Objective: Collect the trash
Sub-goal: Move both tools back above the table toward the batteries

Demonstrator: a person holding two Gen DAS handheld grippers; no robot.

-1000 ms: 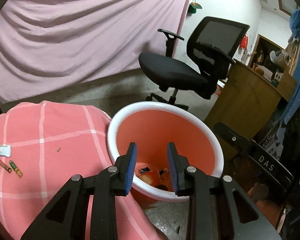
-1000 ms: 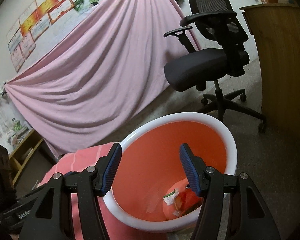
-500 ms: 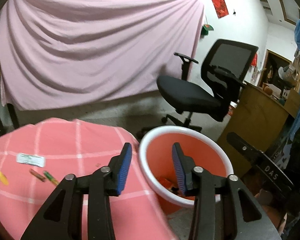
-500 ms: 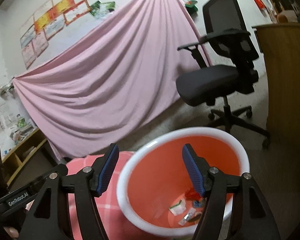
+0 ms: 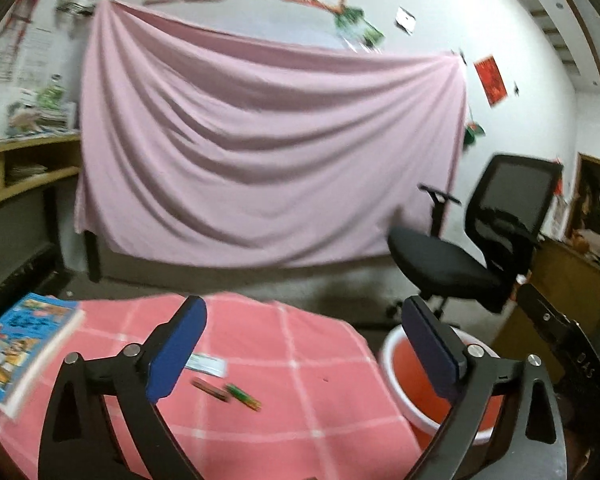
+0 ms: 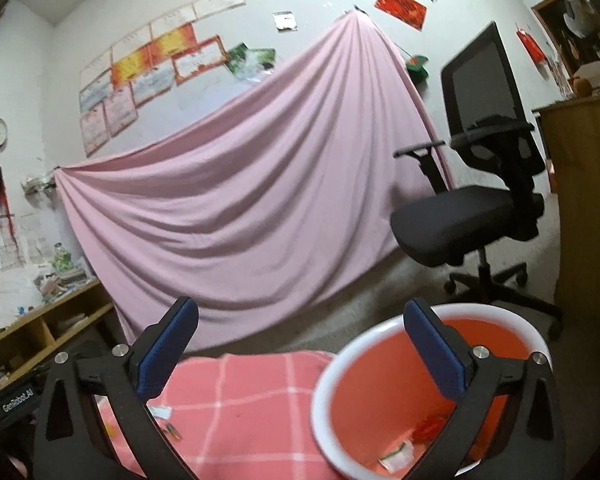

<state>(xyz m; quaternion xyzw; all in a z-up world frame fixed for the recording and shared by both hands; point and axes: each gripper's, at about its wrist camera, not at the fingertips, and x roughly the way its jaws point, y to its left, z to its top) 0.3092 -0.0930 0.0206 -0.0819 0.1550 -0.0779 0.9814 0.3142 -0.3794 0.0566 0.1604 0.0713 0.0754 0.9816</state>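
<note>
wrappers [image 5: 226,387] beyond opening left fingers [image 5: 176,354]

Home study: swivel chair [image 5: 472,248], certificates [image 6: 148,72]

A black office chair [image 5: 460,256] stands beside the draped pink sheet [image 5: 260,152]

Book [image 5: 18,346] blurred; bin [image 6: 332,384] trash indistinct, rim cropped.
</note>
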